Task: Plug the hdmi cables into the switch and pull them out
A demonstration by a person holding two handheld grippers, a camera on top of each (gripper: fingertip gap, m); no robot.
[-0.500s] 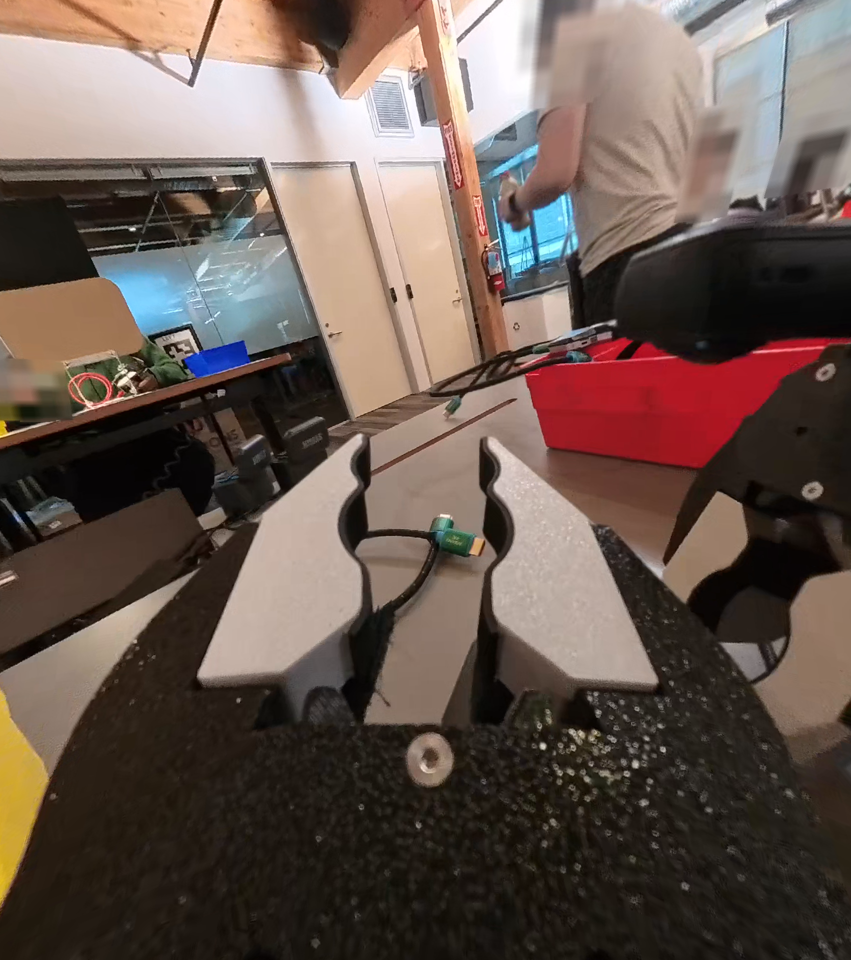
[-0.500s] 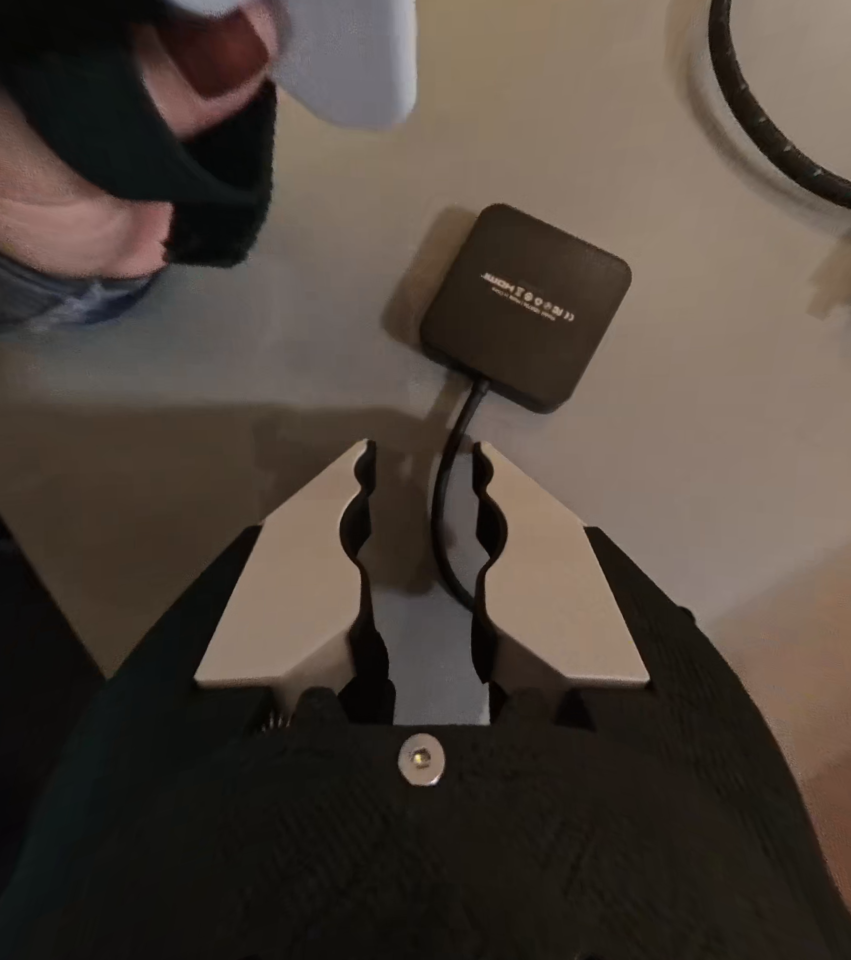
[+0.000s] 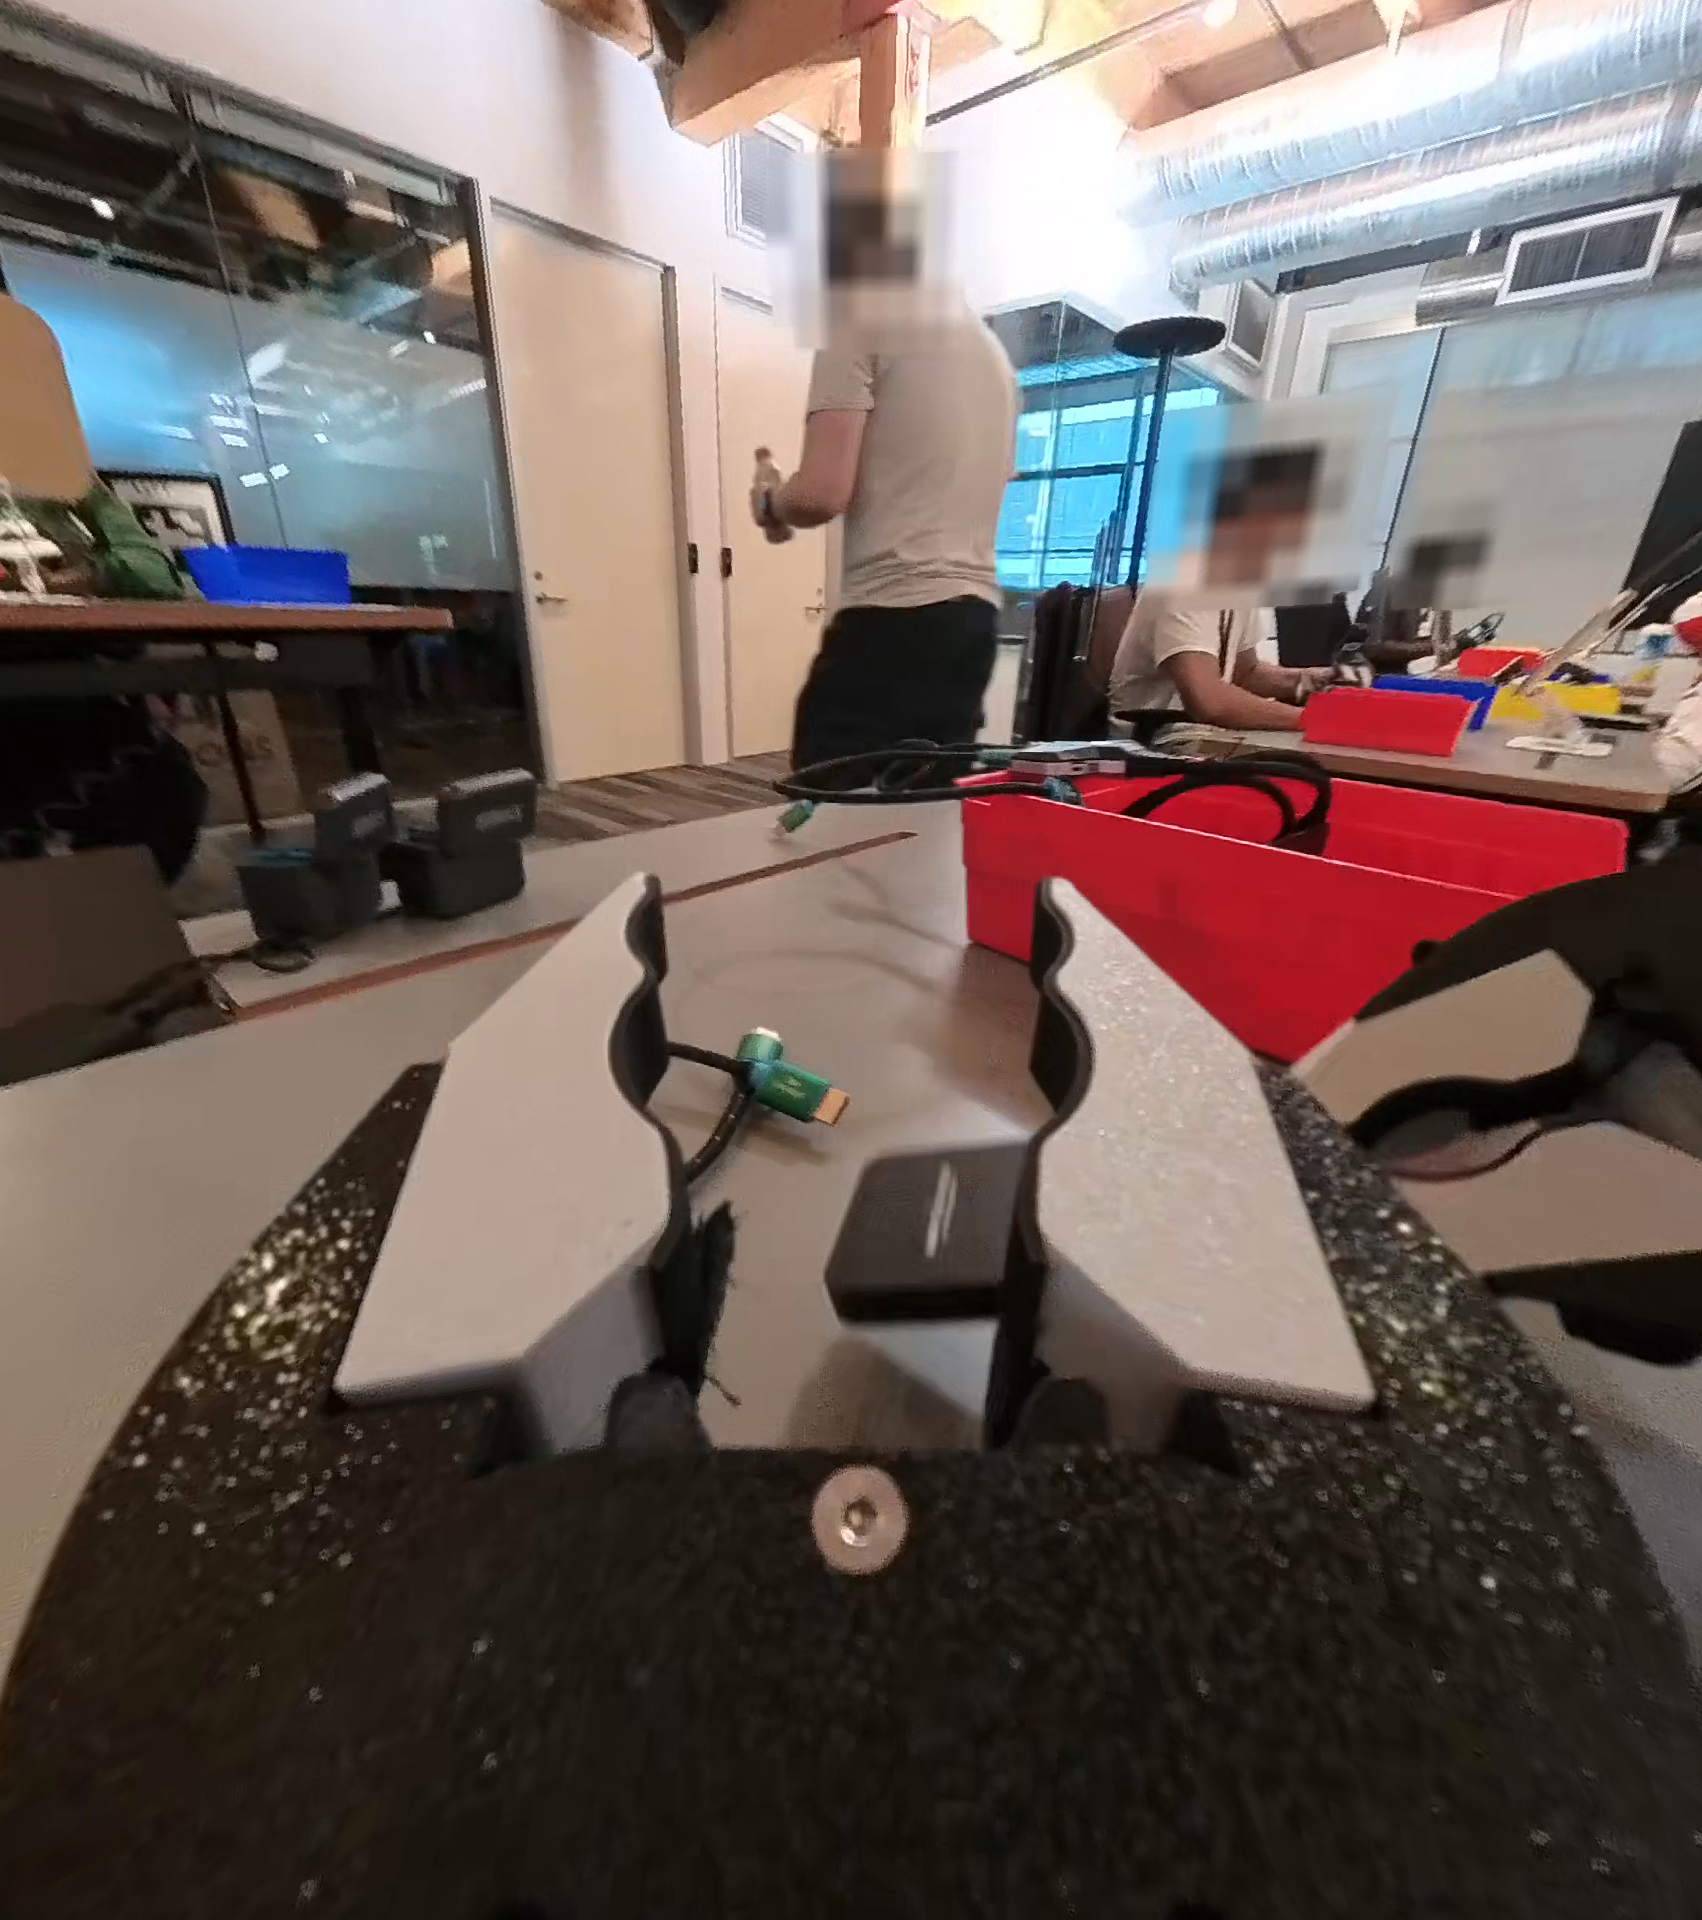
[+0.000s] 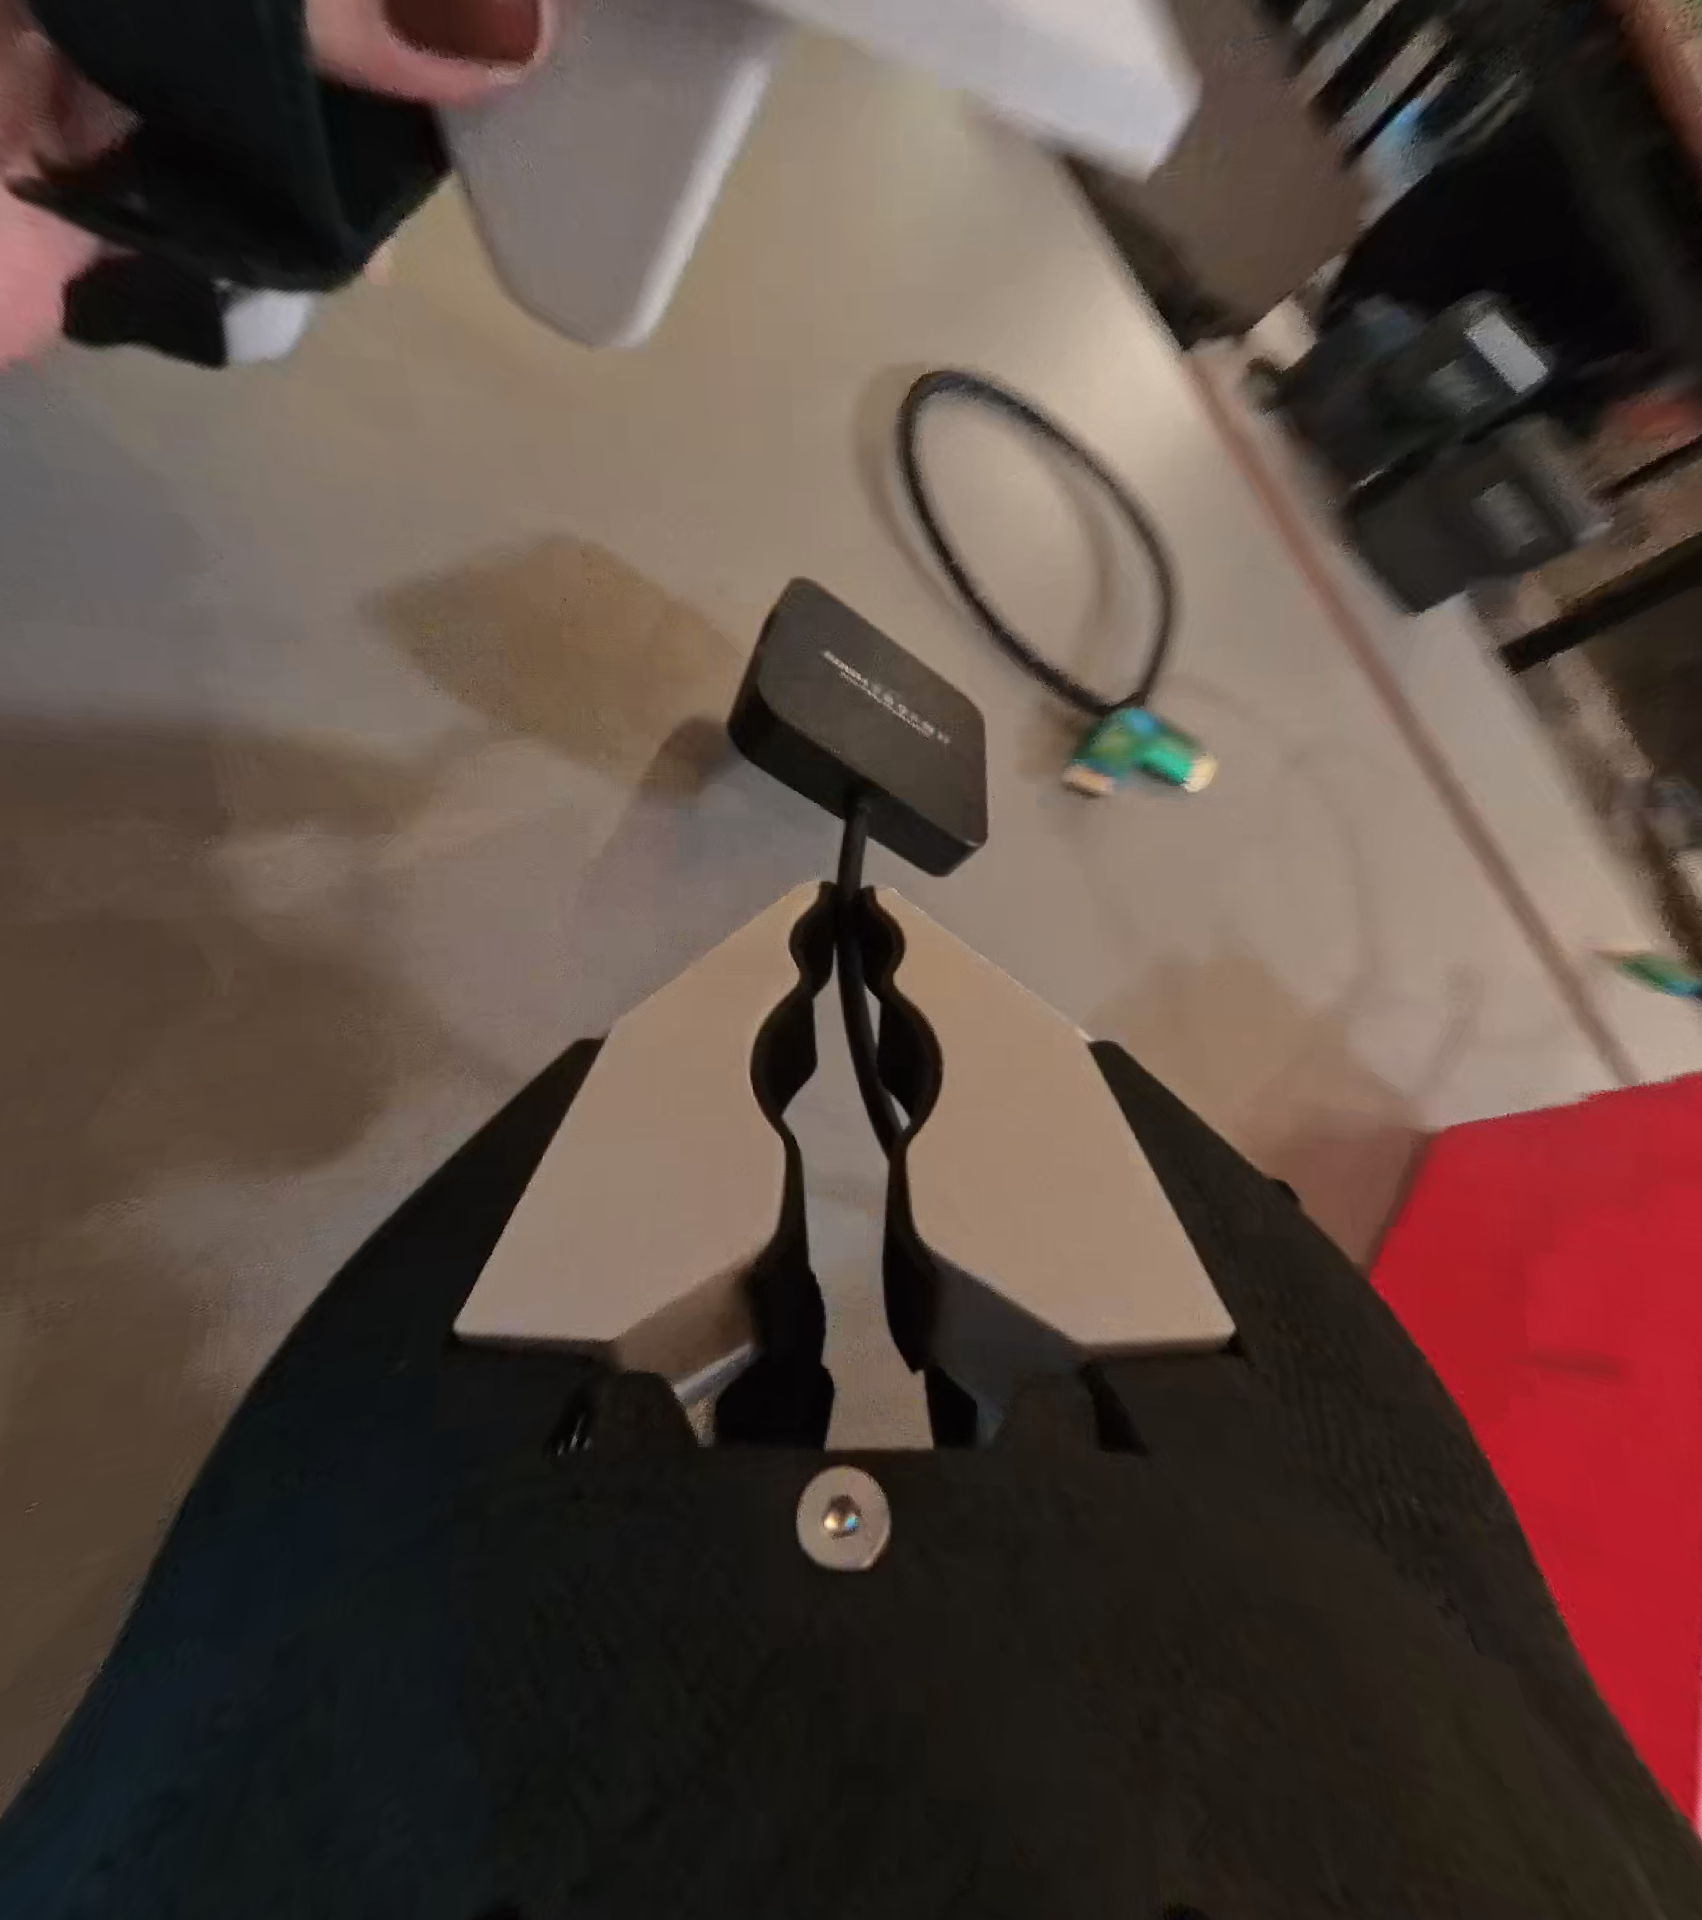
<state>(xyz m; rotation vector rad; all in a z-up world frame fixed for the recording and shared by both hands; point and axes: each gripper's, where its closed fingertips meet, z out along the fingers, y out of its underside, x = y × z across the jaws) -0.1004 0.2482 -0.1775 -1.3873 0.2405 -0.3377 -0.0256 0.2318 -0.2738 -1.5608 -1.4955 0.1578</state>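
Note:
A small black HDMI switch (image 4: 862, 727) with a thin black lead sits just ahead of my right gripper (image 4: 847, 896), which is shut on that lead close to the switch. The switch looks tilted and raised a little off the grey table (image 4: 307, 623). A braided HDMI cable (image 4: 1034, 540) lies looped beyond it, its green plug (image 4: 1138, 758) loose on the table. In the left wrist view, my left gripper (image 3: 842, 904) is open and empty, with the green plug (image 3: 785, 1086) and the switch (image 3: 930, 1231) seen between its fingers. The right gripper (image 3: 1366, 1132) shows at the right.
A red bin (image 3: 1242, 904) holding more cables stands on the table at the right; it also shows in the right wrist view (image 4: 1605, 1351). The left gripper and the hand holding it (image 4: 608, 208) hang over the far table. People stand and sit beyond the table.
My right gripper has shut on the switch's lead and tilted up, and the switch has come up with it. My left gripper has opened wider and swung so the switch now shows between its fingers.

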